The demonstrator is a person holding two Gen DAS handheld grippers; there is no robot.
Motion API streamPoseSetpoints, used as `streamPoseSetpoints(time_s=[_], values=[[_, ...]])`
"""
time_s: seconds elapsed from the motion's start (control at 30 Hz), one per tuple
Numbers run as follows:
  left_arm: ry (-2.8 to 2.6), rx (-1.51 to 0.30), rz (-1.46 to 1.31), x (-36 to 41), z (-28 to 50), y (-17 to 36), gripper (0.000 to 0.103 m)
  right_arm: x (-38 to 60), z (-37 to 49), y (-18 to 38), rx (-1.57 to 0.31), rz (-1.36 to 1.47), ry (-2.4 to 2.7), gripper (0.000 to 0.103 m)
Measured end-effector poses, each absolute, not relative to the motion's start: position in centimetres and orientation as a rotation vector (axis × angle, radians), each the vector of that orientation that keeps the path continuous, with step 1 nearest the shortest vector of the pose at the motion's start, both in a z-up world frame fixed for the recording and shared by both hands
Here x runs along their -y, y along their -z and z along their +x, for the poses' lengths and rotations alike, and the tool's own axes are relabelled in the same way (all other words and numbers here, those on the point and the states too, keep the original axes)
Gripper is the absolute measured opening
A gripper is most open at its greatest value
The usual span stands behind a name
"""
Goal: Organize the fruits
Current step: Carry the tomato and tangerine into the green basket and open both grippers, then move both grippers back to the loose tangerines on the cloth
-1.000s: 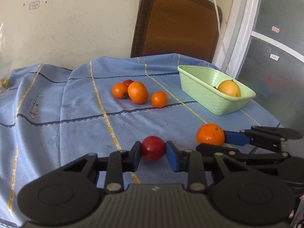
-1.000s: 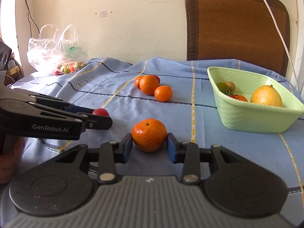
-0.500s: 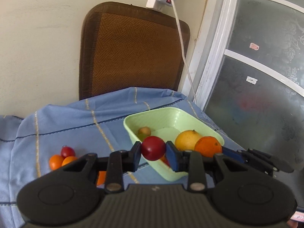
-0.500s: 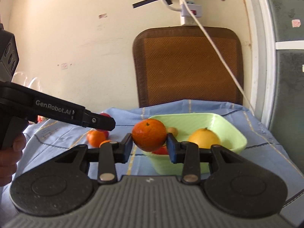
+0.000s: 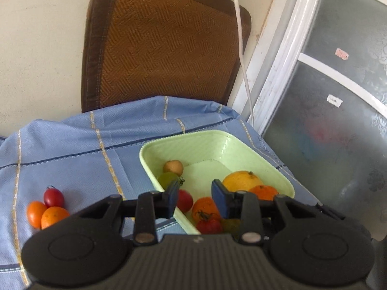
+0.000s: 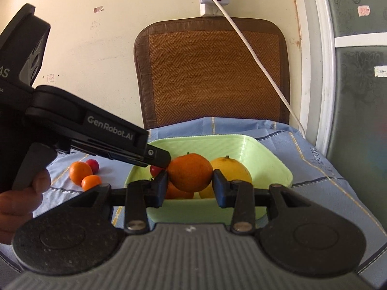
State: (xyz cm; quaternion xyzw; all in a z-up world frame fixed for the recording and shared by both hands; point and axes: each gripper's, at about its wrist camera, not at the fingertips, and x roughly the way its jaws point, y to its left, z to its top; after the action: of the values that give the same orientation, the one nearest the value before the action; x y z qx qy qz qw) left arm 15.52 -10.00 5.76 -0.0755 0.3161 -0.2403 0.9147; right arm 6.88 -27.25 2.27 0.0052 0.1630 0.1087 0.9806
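The left gripper [image 5: 194, 199], jaws opening and empty, hung over the green basket [image 5: 241, 140]. The right gripper [image 6: 190, 188] clasped an orange [image 6: 189, 172] above it; release came next.

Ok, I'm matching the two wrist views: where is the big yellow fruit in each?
Left wrist: the yellow fruit lies in the green basket, lower right of centre.
Right wrist: near centre, in the basket, partly behind the orange.
Shared landmark: the brown chair back, upper centre in both.
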Motion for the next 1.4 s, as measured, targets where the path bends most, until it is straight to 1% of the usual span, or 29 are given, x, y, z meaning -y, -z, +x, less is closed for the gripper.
streamPoseSetpoints(time_s=[0.2,0.4,0.47,0.5,0.57,0.77,0.83,0.97,1.07,1.23,1.3,1.37,1.4], values=[[0.404,-0.547,-0.253,3.2,13.9,-8.6,0.031,28.1,6.7,-2.5,-0.303,0.045,-0.181,0.042],[0.258,-0.507,-0.305,-3.5,11.9,-8.7,0.035,27.2,7.1,-2.1,-0.336,0.01,-0.179,0.043],[0.227,-0.513,-0.324,-5.0,11.4,-8.2,0.035,27.0,6.8,-2.4,-0.317,0.007,-0.172,0.053],[0.21,-0.517,-0.332,-5.8,11.3,-7.8,0.035,26.9,6.6,-2.7,-0.303,0.011,-0.168,0.06],[0.185,-0.526,-0.345,-6.9,11.0,-7.1,0.035,26.7,6.1,-3.3,-0.275,0.019,-0.167,0.06],[0.2,-0.55,-0.344,-7.4,10.5,-5.0,0.035,24.0,4.4,-4.8,-0.227,0.005,-0.288,0.058],[0.226,-0.566,-0.314,-6.6,10.4,-4.2,0.035,21.9,4.3,-4.4,-0.27,-0.047,-0.372,0.053],[0.259,-0.615,-0.29,-4.9,11.1,-3.0,0.036,17.6,6.1,-2.4,-0.388,-0.156,-0.457,0.052],[0.269,-0.635,-0.309,-4.6,11.6,-2.5,0.037,15.6,8.6,-1.4,-0.473,-0.186,-0.465,0.052],[0.263,-0.658,-0.31,-4.2,12.2,-2.0,0.037,13.5,11.7,0.1,-0.556,-0.217,-0.475,0.053],[0.261,-0.664,-0.301,-3.7,12.7,-2.1,0.041,13.2,12.3,0.5,-0.582,-0.216,-0.482,0.053],[0.255,-0.669,-0.284,-3.0,13.3,-2.2,0.044,13.3,12.9,0.6,-0.61,-0.19,-0.491,0.047],[0.251,-0.673,-0.273,-2.5,13.7,-2.2,0.044,13.4,13.0,0.7,-0.621,-0.179,-0.491,0.037]])
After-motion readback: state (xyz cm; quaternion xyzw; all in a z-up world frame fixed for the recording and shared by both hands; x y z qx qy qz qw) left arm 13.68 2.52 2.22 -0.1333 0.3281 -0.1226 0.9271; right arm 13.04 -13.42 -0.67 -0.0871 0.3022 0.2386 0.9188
